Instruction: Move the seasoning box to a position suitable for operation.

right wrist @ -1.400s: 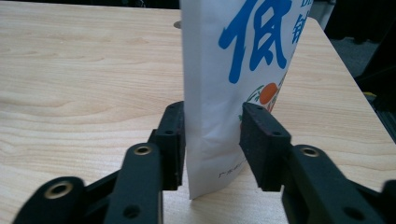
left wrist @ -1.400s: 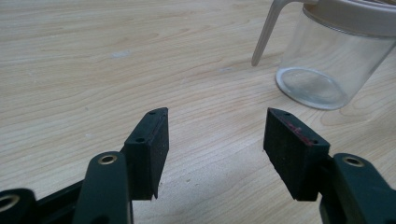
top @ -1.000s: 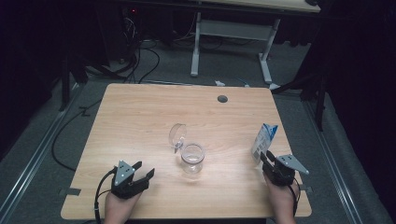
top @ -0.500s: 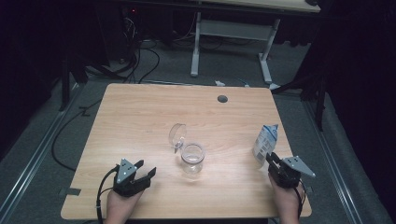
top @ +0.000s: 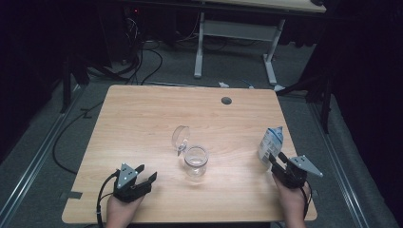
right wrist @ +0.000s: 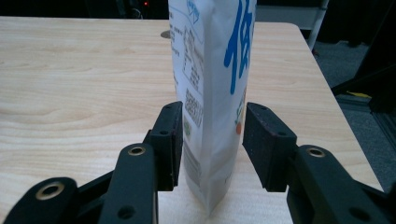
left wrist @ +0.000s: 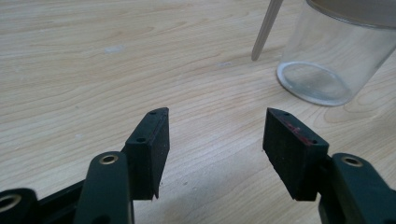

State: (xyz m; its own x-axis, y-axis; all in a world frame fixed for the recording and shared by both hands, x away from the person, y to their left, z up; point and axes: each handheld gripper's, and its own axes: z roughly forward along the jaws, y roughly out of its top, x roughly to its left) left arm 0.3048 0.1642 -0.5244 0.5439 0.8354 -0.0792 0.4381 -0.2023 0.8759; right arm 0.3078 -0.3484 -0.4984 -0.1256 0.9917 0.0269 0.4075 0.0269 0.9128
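While my right gripper [right wrist: 210,140] sits low at the table's [top: 142,118] right edge, jaws just opened astride the upright pouch [right wrist: 212,70], left gripper [left wrist: 215,149] rests near-left w/ jaws spread, empty.

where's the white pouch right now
The white pouch stands upright near the table's right edge in the high view, between the open jaws of the right hand-held gripper, right of the glass jar.
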